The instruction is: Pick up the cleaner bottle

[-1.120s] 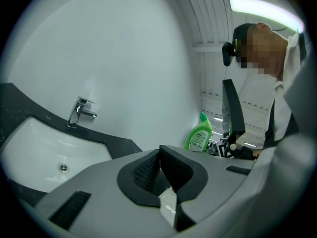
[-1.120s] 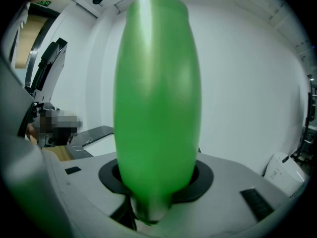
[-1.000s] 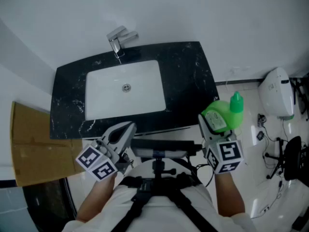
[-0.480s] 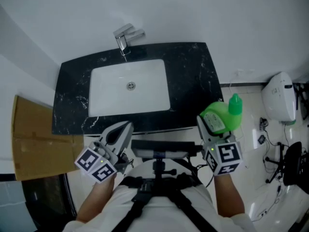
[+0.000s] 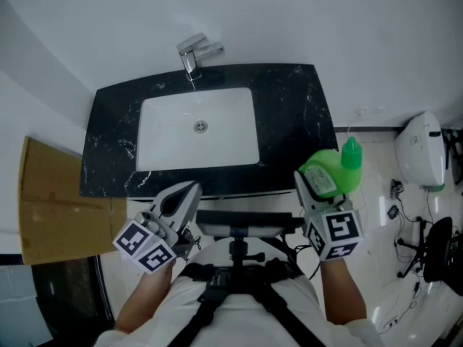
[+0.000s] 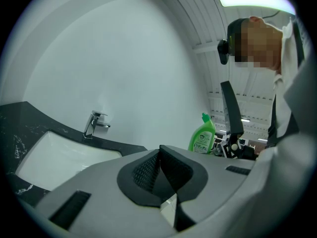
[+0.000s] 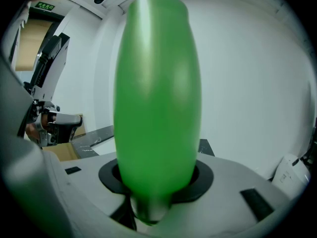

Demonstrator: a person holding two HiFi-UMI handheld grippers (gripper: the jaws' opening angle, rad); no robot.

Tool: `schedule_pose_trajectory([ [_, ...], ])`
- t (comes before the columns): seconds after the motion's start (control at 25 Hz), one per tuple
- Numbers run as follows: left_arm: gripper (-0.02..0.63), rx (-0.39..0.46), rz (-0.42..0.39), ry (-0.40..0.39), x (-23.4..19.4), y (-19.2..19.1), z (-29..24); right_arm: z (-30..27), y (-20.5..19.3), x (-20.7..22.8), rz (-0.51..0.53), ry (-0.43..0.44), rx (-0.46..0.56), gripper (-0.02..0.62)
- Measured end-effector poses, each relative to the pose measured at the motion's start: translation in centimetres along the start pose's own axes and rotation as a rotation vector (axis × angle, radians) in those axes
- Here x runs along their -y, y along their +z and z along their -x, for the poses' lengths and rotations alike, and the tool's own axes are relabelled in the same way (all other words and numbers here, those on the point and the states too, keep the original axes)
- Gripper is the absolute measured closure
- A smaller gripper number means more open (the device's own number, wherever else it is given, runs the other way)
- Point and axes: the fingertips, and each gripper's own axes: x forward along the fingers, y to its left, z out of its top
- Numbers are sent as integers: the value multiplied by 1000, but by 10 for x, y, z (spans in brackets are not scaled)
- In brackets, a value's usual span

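Green cleaner bottle (image 5: 329, 176) is up in the air, clear of the counter, to the right of the sink (image 5: 145, 114) and nearer the person than its front edge. In the head view its cap sits at the far end, pointing away from the person and slightly right. In the left gripper view (image 6: 202, 135) it stands close to upright, cap on top and label facing that camera. In the right gripper view (image 7: 157, 103) the green body fills the middle, its long axis running top to bottom of the frame.

Right gripper (image 5: 312, 185) has it: jaws clamped on the lower body from both sides (image 7: 156, 185).

Left gripper (image 5: 182, 196) is in front of the sink's left half, beyond the counter's front edge, jaws pressed together with nothing between them (image 6: 159, 170).

Around the sink runs a black marbled countertop (image 5: 289, 114), with a chrome faucet (image 5: 194, 55) at the back edge. Left of the sink, lower down, flat cardboard (image 5: 51, 208). Well right of it, past the bottle, a white appliance (image 5: 418, 150).
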Motion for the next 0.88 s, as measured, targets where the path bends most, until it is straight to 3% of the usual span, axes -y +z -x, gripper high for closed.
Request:
schedule_pose_trajectory([
  [0.88, 611, -9, 0, -21, 7, -3, -4, -1, 5, 2, 6, -8, 9, 419],
])
